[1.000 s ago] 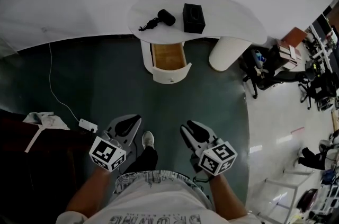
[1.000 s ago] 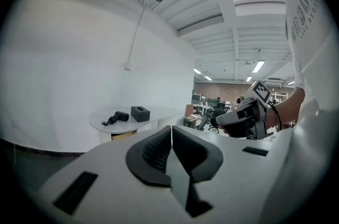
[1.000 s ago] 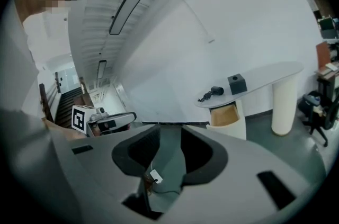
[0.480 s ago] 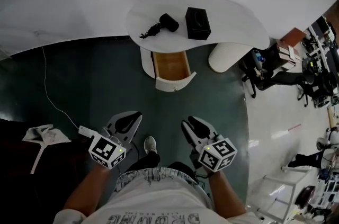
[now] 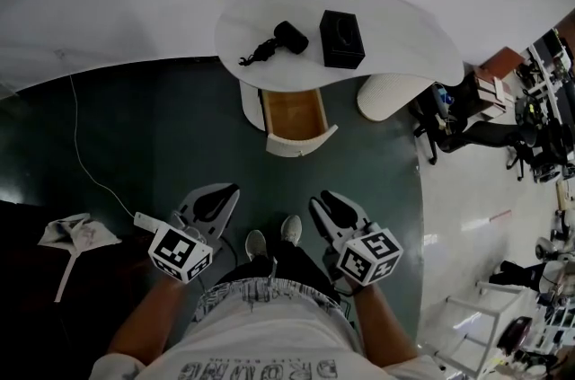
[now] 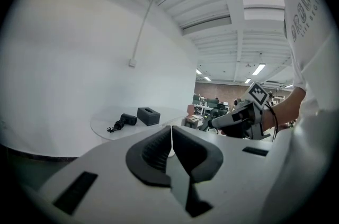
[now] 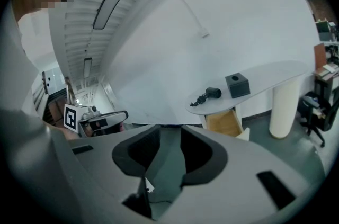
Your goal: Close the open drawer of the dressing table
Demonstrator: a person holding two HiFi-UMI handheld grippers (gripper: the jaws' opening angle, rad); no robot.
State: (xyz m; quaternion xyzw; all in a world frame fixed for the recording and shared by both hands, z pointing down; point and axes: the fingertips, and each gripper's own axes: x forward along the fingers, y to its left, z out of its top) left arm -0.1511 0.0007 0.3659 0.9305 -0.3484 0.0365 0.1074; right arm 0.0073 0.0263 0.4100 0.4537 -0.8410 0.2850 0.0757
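left gripper (image 6: 170,130) is closed up, the pads meet along a thin line with nothing pinched in them. right gripper (image 7: 170,135) has its jaws well apart and empty, i just see the dark green floor through the gap. neither one touches anything, both hang in front of my waist, well apart from the dressing table (image 5: 404,37)

the drawer (image 5: 296,116) is pulled out from under the white top, wooden inside showing, its white curved front facing me. on the top above it sit a black hair dryer (image 5: 286,37) and a black box (image 5: 342,39), near each other but apart

view differences: only the head view gives me my shoes (image 5: 272,236) between the two grippers, plus the white cable (image 5: 90,163) across the floor off to the left. the right gripper view catches the open drawer side on and the other gripper's marker cube. the left gripper view gets the table top and the right gripper out at the side, but its own jaws cover where the drawer would be
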